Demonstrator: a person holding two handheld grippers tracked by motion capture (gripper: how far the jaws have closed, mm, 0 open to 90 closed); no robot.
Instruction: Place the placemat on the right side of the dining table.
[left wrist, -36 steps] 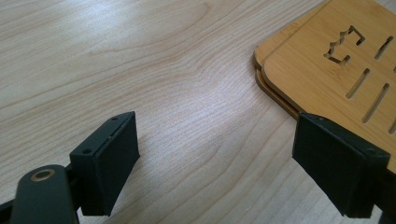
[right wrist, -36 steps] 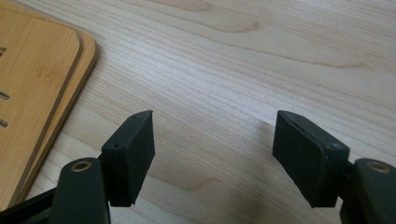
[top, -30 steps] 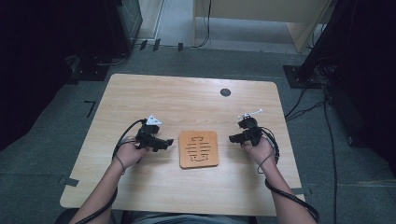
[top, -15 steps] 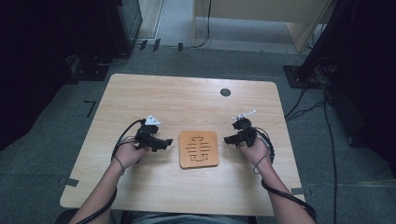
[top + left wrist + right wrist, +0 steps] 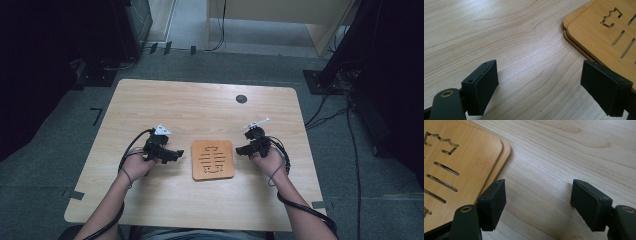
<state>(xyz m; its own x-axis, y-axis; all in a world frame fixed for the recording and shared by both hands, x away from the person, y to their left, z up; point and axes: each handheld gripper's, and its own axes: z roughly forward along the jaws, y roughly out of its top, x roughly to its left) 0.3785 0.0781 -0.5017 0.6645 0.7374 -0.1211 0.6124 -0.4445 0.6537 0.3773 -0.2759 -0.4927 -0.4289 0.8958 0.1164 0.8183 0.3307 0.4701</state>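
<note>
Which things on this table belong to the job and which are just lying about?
Part of the job:
stacked wooden trivets
left claw, open beside them
right claw, open beside them

Lying about:
black round spot on the table

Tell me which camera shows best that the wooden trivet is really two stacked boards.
The left gripper view: the wooden trivet shows two offset edges at its corner. The right gripper view shows the same double edge, less separated. The high view shows its whole outline and cut-outs, but no layering.

Wide-apart fingers [image 5: 480, 87] hover over bare table [image 5: 511, 45], stacked wooden trivets [image 5: 604, 32] beside the right one.
</note>
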